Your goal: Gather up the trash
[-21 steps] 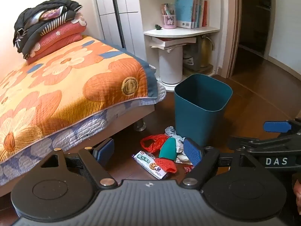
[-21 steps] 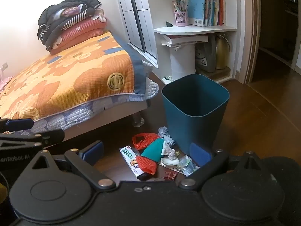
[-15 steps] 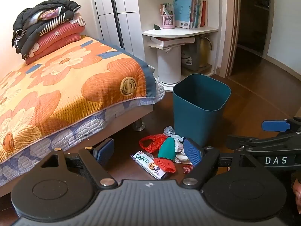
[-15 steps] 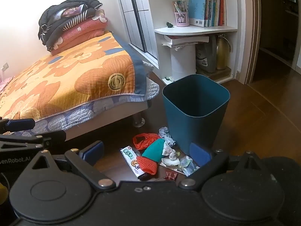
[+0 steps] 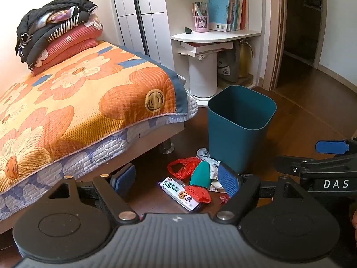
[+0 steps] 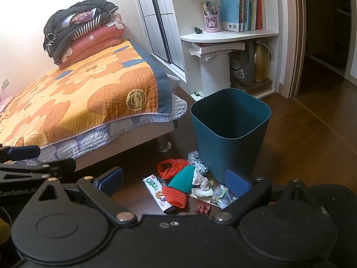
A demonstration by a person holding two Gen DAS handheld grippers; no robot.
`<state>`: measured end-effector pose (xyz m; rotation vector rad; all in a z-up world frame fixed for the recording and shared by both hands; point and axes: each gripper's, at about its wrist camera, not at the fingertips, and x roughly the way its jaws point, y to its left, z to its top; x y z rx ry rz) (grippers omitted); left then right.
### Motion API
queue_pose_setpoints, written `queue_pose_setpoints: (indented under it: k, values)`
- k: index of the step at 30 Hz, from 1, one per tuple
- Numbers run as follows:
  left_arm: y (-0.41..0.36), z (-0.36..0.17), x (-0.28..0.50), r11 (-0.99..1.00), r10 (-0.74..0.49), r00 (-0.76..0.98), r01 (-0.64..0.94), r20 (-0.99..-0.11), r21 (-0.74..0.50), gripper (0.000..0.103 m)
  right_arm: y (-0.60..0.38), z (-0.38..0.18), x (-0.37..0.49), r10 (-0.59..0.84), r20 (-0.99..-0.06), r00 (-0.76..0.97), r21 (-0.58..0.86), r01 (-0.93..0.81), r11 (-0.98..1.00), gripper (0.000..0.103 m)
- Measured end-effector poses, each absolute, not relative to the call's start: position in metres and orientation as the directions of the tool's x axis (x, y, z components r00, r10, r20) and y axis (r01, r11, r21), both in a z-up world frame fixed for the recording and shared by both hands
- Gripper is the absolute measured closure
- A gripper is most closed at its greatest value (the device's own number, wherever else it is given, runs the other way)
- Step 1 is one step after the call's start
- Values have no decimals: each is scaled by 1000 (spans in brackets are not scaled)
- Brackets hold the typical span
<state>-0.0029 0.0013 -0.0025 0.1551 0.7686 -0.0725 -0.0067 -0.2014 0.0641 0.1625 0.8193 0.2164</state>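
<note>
A pile of trash lies on the dark wood floor beside a teal bin [image 5: 239, 125] [image 6: 229, 131]: a biscuit wrapper [image 5: 178, 193] [image 6: 156, 188], a red foam net [image 5: 198, 195] [image 6: 174, 197], a teal cup-like piece [image 5: 200, 174] [image 6: 183, 178], a red plastic bag [image 5: 181, 167] [image 6: 170, 167], crumpled tissues [image 6: 199, 174] and clear wrappers [image 6: 223, 195]. My left gripper [image 5: 178, 179] is open and empty, above and short of the pile. My right gripper [image 6: 176, 182] is open and empty, also above the pile. The right gripper shows at the left view's right edge [image 5: 330, 163].
A bed with an orange floral cover [image 5: 78, 102] [image 6: 78, 107] stands left of the pile, its metal leg [image 5: 166, 147] close by. A white corner shelf with books [image 5: 214, 35] and a white cylinder [image 5: 202, 78] stand behind the bin. A doorway [image 5: 301, 22] opens at the right.
Both views have shifted only slightly; the scene sits a little lower and left. Both grippers stay open and the trash has not moved.
</note>
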Motion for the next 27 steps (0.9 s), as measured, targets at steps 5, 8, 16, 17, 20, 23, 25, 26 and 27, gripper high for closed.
queue_pose_setpoints:
  k: [5,8,16,17,20,23,25,26,27]
  values:
    - [2,-5,-2,987,-5,714,117,-700,112,22,-200,65,-6,250,-706,662,231,-119,966,5]
    - [3,-7,-2,987,0,713,112,-702,114,22,-201,66,-6,252,-706,662,234,-118,965,5]
    - [4,-7,-1,987,0,712,112,-702,114,22,-203,65,-7,255,-704,663,242,-114,964,5]
    - [4,-7,-2,987,0,712,112,-702,114,22,-203,65,-7,257,-703,663,244,-114,963,5]
    - [4,-7,-1,987,1,711,111,-703,113,22,-204,65,-7,258,-702,664,247,-113,962,5]
    - [6,-8,-2,988,2,713,108,-702,112,22,-205,65,-8,258,-701,665,249,-110,962,5]
    - [6,-8,-1,988,3,712,108,-702,113,22,-205,65,-7,258,-701,664,249,-111,962,5]
    - [6,-8,-1,988,2,712,109,-703,113,22,-205,65,-7,258,-701,665,249,-111,962,5]
    - [6,-8,-1,988,2,712,109,-703,113,22,-205,65,-7,258,-701,665,249,-111,962,5]
